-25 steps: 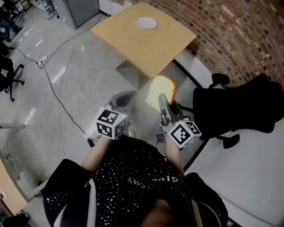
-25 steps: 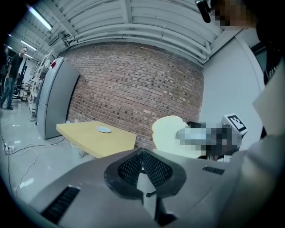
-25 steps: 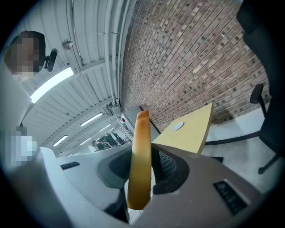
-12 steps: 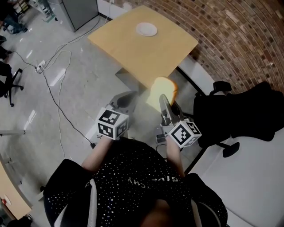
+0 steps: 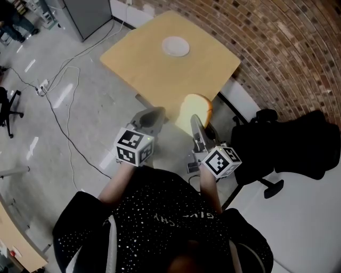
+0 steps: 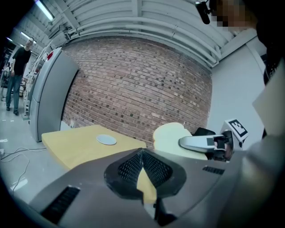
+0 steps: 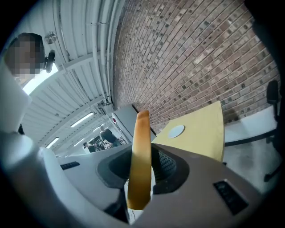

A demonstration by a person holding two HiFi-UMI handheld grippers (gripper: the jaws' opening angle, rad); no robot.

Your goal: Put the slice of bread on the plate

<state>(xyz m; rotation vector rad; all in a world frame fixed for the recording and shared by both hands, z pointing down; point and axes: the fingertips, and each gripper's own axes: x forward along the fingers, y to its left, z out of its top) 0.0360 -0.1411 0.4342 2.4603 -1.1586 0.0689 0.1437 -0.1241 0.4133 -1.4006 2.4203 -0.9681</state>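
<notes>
A slice of bread (image 5: 192, 108) stands on edge in my right gripper (image 5: 196, 120), which is shut on it; in the right gripper view the bread (image 7: 140, 156) rises between the two black pads. The small white plate (image 5: 175, 46) lies on the far half of the yellow table (image 5: 154, 72), well ahead of both grippers and above floor level. My left gripper (image 5: 154, 114) is beside the right one, shut and holding nothing. The left gripper view shows the plate (image 6: 106, 140), the bread (image 6: 170, 135) and the right gripper (image 6: 198, 142) to its right.
A brick wall (image 5: 277, 42) runs behind the table. A black office chair (image 5: 290, 138) stands to the right, with a white surface (image 5: 301, 224) below it. Cables (image 5: 64, 106) trail over the grey floor on the left, near a grey cabinet (image 5: 88, 16).
Both grippers and the person have moved forward toward the table, which now lies nearer in the head view. The bread has stayed in the right gripper.
</notes>
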